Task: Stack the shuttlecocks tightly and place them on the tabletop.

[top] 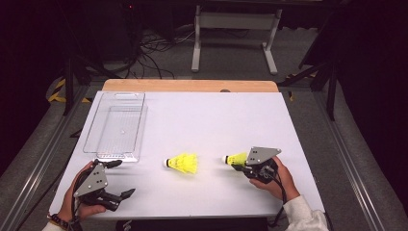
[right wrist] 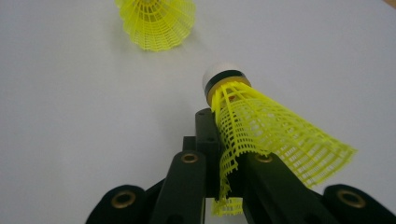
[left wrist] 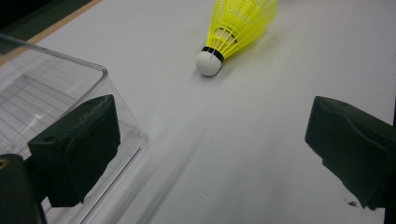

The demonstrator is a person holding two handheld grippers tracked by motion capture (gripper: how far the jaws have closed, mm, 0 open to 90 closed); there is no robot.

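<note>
The held shuttlecock [top: 236, 159] sits right of centre in the lower half of the high view, its long axis running left–right with the white cork pointing left. The right gripper [top: 250, 169] has its jaws pressed together on the yellow skirt, which buckles between them. A second shuttlecock [top: 182, 163] lies loose just left of it, cork also leftward. The clear tray [top: 115, 126] lies farther left and higher in the frame — likely the destination — nearest the left gripper [top: 119, 179], whose jaws are spread wide and empty.
</note>
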